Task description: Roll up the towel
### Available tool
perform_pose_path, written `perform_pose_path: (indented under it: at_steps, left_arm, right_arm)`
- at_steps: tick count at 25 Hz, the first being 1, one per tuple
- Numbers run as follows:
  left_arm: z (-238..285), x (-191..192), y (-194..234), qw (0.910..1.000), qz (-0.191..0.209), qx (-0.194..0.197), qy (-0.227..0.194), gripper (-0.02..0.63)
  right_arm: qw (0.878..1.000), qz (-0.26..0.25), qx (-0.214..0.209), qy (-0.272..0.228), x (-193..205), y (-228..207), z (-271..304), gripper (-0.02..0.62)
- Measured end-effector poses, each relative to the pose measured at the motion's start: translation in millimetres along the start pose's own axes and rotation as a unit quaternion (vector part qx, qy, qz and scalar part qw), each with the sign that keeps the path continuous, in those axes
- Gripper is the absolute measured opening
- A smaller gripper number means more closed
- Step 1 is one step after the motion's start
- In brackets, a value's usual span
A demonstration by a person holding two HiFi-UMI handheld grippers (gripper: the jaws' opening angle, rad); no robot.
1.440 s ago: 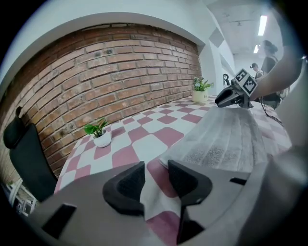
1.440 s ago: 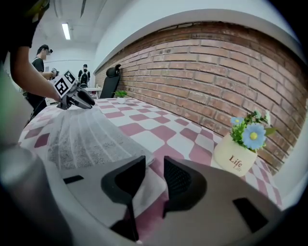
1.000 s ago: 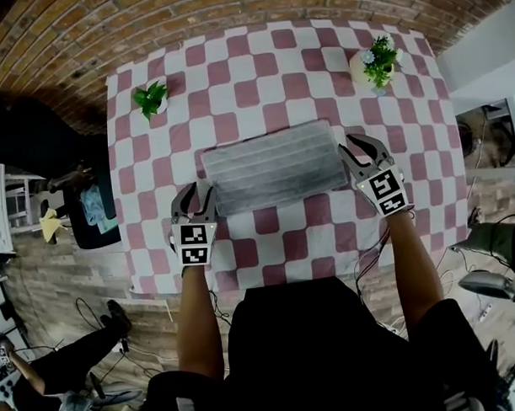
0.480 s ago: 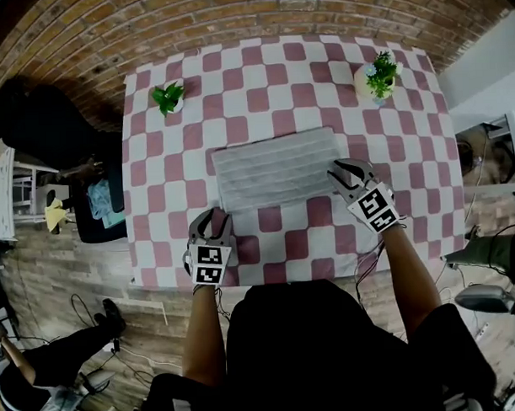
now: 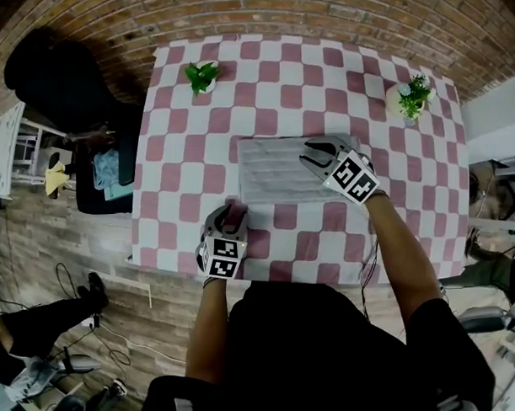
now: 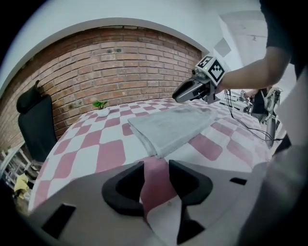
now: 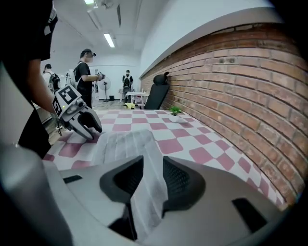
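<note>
A pale grey ribbed towel [image 5: 269, 170] lies folded in the middle of the pink-and-white checked tablecloth [image 5: 320, 72]. My right gripper [image 5: 309, 154] hovers over the towel's right part, shut on a fold of it that rises between the jaws [image 7: 153, 173]. Its jaws have just been opening a little with the towel still between them. My left gripper [image 5: 230, 214] rests by the towel's near left corner, close to the table's front edge. Its jaws stand slightly apart, and only tablecloth shows in the gap [image 6: 155, 175]. The left gripper view shows the towel [image 6: 168, 126] with its layered edge just ahead.
Two small potted plants stand at the far side, one at the left [image 5: 202, 76] and one at the right [image 5: 412, 96]. A black chair [image 5: 42, 77] is off the table's left corner by the brick wall. People [image 7: 86, 72] stand in the room behind.
My right gripper has swept left over the towel, carrying its right end along, so the towel looks shorter. The left gripper has drawn back from the towel's corner toward the near table edge.
</note>
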State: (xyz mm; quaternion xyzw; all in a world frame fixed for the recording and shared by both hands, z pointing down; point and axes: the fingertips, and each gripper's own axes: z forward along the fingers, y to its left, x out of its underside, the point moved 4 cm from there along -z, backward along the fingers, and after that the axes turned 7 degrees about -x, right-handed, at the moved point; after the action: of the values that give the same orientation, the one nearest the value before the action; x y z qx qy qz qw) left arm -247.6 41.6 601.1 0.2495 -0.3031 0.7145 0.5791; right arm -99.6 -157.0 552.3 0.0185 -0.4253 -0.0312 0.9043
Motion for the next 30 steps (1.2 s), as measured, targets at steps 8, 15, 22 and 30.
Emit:
perform_pose_path:
  at_steps: [8,15,22,30]
  left_arm:
    - [2.1,0.5,-1.5,0.9993,-0.035,-0.01,0.006,0.147]
    - [9.3,0.2,-12.0,0.999,-0.045,0.0,0.0,0.17]
    - [9.1,-2.2,-9.5,0.9981,-0.061,-0.004,-0.002,0.176]
    - [18.0,-17.1,-8.8,0.9981,-0.057,-0.004,-0.021,0.163]
  right_arm:
    - [0.994,-0.036,-0.086,0.049,-30.7,1.4,70.0,0.132]
    - [0.989,-0.056,-0.12,0.071,-57.1,-4.1,122.0,0.172]
    - [0.976,-0.083,-0.16,0.121,-61.3,3.1,156.6,0.176]
    - [0.974,-0.044,-0.181,0.128,-57.9,0.4,159.2,0.176]
